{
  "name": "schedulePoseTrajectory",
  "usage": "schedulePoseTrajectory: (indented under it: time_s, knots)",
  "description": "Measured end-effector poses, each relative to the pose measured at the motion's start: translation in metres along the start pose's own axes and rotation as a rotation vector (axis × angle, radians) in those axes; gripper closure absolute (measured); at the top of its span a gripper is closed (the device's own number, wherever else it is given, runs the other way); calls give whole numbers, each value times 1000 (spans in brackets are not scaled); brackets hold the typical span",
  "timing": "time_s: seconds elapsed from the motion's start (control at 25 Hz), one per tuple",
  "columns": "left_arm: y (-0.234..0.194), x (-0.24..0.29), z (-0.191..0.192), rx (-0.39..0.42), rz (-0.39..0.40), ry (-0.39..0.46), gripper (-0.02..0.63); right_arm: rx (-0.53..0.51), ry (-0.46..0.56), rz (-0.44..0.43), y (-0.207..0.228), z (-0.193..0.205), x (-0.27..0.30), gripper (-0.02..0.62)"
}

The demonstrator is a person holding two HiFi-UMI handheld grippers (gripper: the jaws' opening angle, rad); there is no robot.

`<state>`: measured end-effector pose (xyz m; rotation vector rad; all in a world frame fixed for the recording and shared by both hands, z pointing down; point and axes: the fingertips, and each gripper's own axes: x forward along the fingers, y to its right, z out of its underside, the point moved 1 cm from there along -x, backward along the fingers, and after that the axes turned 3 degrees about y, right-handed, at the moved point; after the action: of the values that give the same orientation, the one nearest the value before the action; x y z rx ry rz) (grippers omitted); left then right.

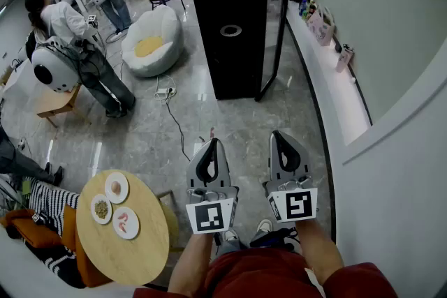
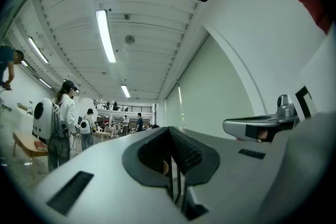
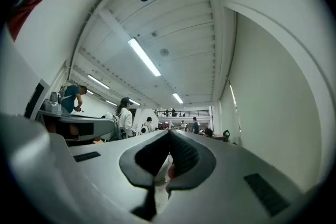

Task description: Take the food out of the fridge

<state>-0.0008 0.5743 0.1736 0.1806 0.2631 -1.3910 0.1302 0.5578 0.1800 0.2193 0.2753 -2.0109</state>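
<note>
A tall black fridge (image 1: 230, 35) stands on the grey floor ahead of me. Its glass door (image 1: 274, 38) hangs open on the right side. No food inside it shows from up here. My left gripper (image 1: 214, 143) and right gripper (image 1: 279, 135) are held side by side low in the head view, well short of the fridge. Both point forward with their jaws shut and nothing between them. In the left gripper view my left gripper (image 2: 170, 131) aims up at the hall ceiling, and so does the right gripper (image 3: 169, 134) in the right gripper view.
A round wooden table (image 1: 140, 248) at my lower left carries three small plates of food (image 1: 115, 209). A white beanbag (image 1: 152, 42) and a floor cable (image 1: 171, 115) lie left of the fridge. People with white backpacks (image 1: 52, 70) stand far left. A white ledge (image 1: 328, 73) runs along the right wall.
</note>
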Motion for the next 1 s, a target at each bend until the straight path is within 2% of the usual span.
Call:
schedulePoseTrajectory:
  time_s: [0.2, 0.6, 0.8, 1.0]
  knots:
    - [11, 3, 0, -1, 5, 27, 594, -2, 39, -2, 9, -3, -4, 574]
    - [36, 11, 9, -8, -2, 27, 594, 1, 32, -8, 31, 3, -8, 574]
    - [53, 18, 17, 17, -4, 14, 594, 16, 24, -31, 45, 7, -10, 574]
    - [70, 31, 13, -2, -36, 37, 594, 19, 38, -66, 60, 2, -8, 574]
